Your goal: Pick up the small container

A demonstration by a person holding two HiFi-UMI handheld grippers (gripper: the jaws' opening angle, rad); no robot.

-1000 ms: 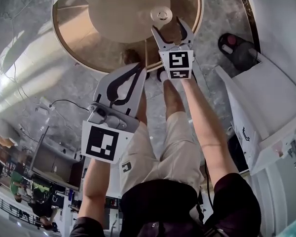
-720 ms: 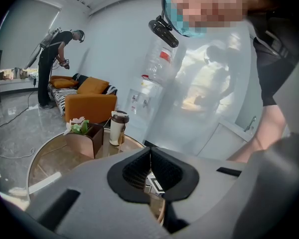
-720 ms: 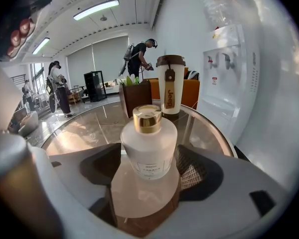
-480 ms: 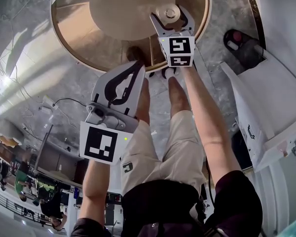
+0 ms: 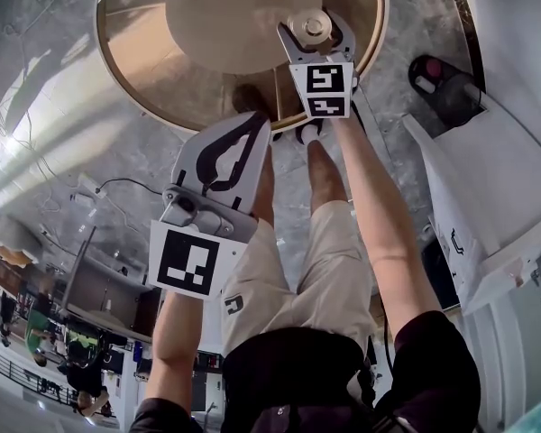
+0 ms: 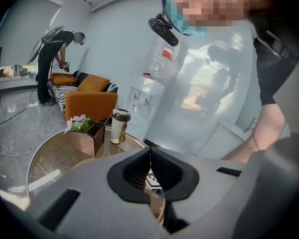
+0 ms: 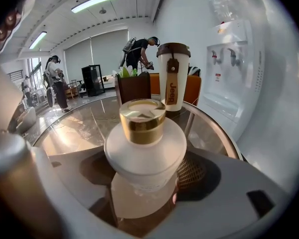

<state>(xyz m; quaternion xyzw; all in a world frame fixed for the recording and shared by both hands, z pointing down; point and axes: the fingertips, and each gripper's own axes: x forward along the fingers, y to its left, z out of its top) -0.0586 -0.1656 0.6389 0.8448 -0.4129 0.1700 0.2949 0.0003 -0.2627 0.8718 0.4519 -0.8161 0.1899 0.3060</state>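
The small container [image 5: 307,27], a squat white bottle with a gold cap, stands near the edge of the round glass table [image 5: 144,88]. My right gripper [image 5: 314,23] is open, one jaw on each side of the bottle. In the right gripper view the small container [image 7: 144,148] fills the space between the pads of the right gripper [image 7: 144,185]; I cannot tell whether they touch it. My left gripper [image 5: 255,123] is shut and empty, held back over the floor short of the table. The left gripper view shows the left gripper [image 6: 150,151] with its pads pressed together.
A tall cup with a brown lid [image 7: 172,78] and a dark planter box [image 7: 132,86] stand farther back on the table. A white water dispenser [image 5: 487,197] is on the right. An orange sofa [image 6: 89,101] and people stand beyond.
My right gripper has moved forward over the table edge until its jaws stand on either side of the small container. The left gripper has stayed nearly still.
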